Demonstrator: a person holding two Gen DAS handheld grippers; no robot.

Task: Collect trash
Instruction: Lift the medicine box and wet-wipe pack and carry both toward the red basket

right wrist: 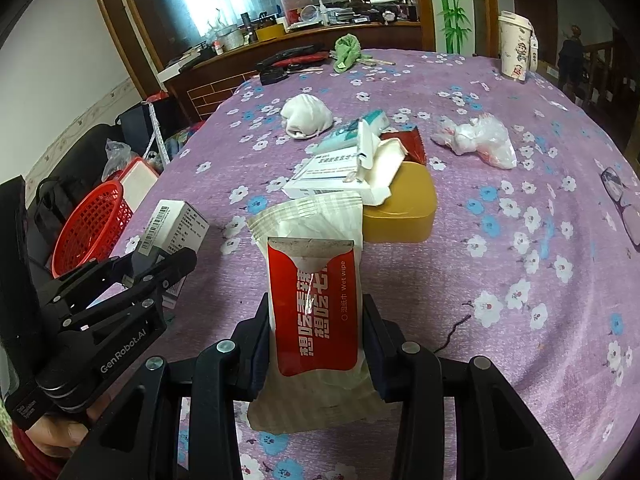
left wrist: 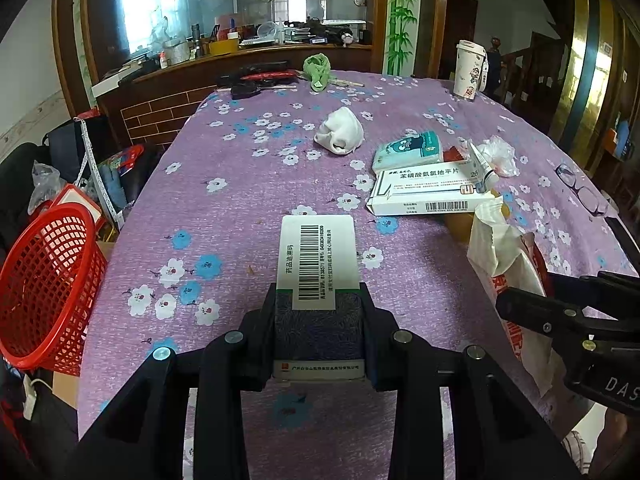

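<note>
Left claw [left wrist: 320,316] is pinching a medicine box [left wrist: 319,264], right claw [right wrist: 316,336] is pinching a wet wipe packet [right wrist: 316,300] — both hanging over the bench [left wrist: 240,184] near edge. Ahead a flat white box [left wrist: 428,192], yellow case [right wrist: 400,208] and tissue wad [left wrist: 340,130] are crowding the middle; red basket [left wrist: 44,284] is sitting off the left edge — open cloth between.

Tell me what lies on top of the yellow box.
On the yellow box rests a white medicine carton, overhanging its left edge, with a small white tube on the carton. The lid beneath the carton is hidden.
</note>
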